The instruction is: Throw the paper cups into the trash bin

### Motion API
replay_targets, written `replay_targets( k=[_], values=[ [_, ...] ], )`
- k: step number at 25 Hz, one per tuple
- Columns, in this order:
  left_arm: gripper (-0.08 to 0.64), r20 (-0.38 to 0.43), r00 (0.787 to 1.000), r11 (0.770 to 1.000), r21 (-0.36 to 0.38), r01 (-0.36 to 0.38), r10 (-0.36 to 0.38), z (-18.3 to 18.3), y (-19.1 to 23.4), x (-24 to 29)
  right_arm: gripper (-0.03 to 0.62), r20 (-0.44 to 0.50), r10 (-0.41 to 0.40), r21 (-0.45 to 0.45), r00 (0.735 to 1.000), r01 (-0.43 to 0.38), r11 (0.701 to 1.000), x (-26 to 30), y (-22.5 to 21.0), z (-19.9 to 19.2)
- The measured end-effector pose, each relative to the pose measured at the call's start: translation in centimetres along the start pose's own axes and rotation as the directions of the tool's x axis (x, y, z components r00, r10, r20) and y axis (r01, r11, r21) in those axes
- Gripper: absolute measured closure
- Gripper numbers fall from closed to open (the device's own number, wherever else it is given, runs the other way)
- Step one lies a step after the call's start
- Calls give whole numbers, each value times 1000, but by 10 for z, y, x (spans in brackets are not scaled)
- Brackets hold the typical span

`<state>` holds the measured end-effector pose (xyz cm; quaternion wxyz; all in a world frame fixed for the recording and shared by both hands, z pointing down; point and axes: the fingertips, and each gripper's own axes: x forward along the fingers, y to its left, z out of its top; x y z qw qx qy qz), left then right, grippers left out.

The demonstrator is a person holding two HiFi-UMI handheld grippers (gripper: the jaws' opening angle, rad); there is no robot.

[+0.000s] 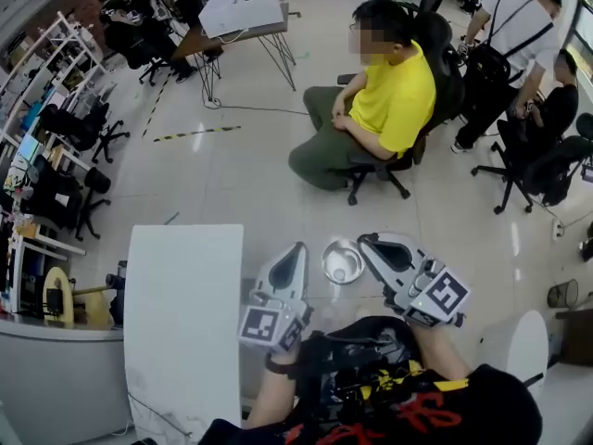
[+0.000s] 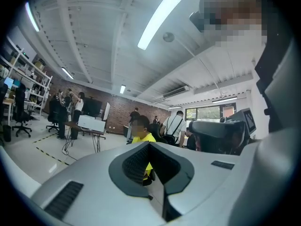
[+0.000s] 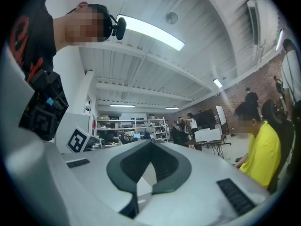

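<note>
Jaws on your left hand-held gripper (image 1: 298, 250) and right hand-held gripper (image 1: 365, 241) are pressing together, gripping nothing. You are holding both level, the bin (image 1: 343, 261) sitting on the floor (image 1: 241, 174) between their tips, the table (image 1: 185, 323) standing left.

Left gripper (image 1: 298, 248) and right gripper (image 1: 366, 241) are finished light grey, with black pads and black-and-white square markers. Table (image 1: 182, 313) is seen white, round bin (image 1: 342, 261) silver, seated person's shirt (image 1: 398, 95) yellow, floor tape (image 1: 195, 133) striped yellow-black.
</note>
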<state>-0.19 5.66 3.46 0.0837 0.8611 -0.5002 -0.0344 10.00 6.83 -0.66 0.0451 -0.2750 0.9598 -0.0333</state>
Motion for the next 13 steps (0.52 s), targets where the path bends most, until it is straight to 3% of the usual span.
replay_targets(
  k=[5, 13],
  values=[
    [555, -29, 999, 1000, -1, 26, -26, -10, -16, -7, 592, -8, -11, 23, 1000, 11, 1000, -12, 3, -4],
    [555, 48, 995, 995, 45, 87, -89, -3, -33, 7, 592, 17, -35, -8, 999, 35, 999, -26, -1, 0]
  ],
)
